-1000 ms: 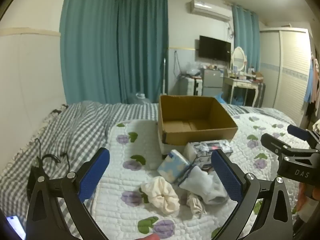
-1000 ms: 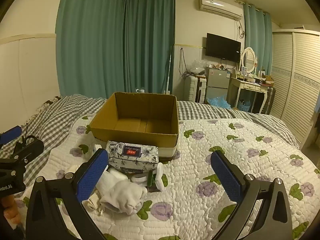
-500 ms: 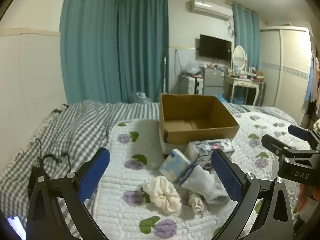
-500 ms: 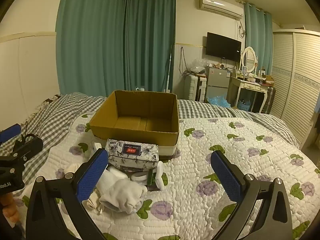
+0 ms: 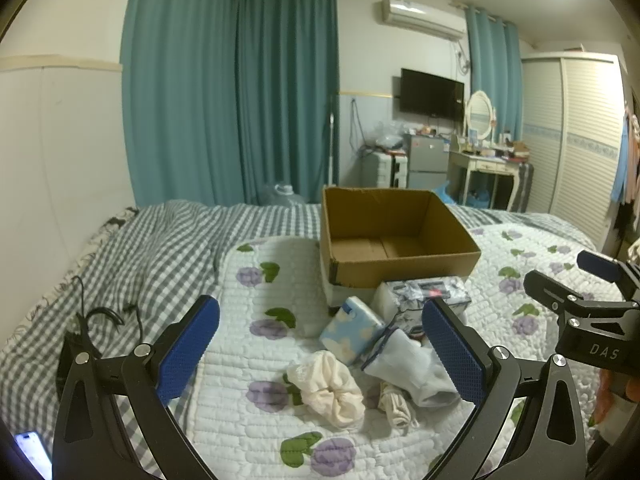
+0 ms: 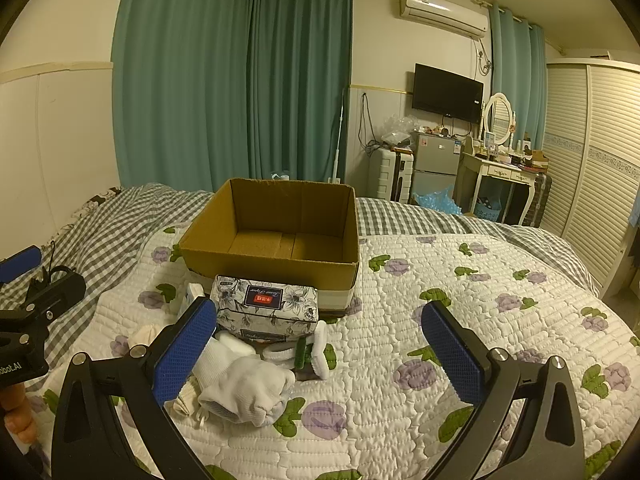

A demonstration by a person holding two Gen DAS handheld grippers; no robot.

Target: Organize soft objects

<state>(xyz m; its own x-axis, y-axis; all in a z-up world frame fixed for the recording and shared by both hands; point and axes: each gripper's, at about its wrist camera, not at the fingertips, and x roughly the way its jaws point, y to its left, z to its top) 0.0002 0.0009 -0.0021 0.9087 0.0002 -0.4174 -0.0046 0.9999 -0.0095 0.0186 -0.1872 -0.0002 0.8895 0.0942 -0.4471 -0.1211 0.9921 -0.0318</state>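
Note:
An open, empty cardboard box (image 5: 396, 236) (image 6: 276, 232) stands on the quilted bed. In front of it lie a floral tissue pack (image 6: 266, 306) (image 5: 424, 292), a blue cloud-print pack (image 5: 351, 330), a cream scrunchie (image 5: 328, 388), a white sock (image 6: 240, 384) (image 5: 412, 364), a small beige cloth (image 5: 394, 404) and a white-and-green fuzzy item (image 6: 304, 350). My left gripper (image 5: 320, 344) is open and empty, above and short of the pile. My right gripper (image 6: 320, 344) is open and empty, just right of the pile.
A grey checked blanket (image 5: 132, 264) covers the bed's left and far side, with a black cable (image 5: 100, 316) on it. A phone (image 5: 32, 452) lies at the lower left. Curtains, fridge, dressing table and wardrobe stand beyond the bed.
Both grippers have drifted slightly; the box and pile sit a little lower and nearer in the views. Both grippers stay open and empty.

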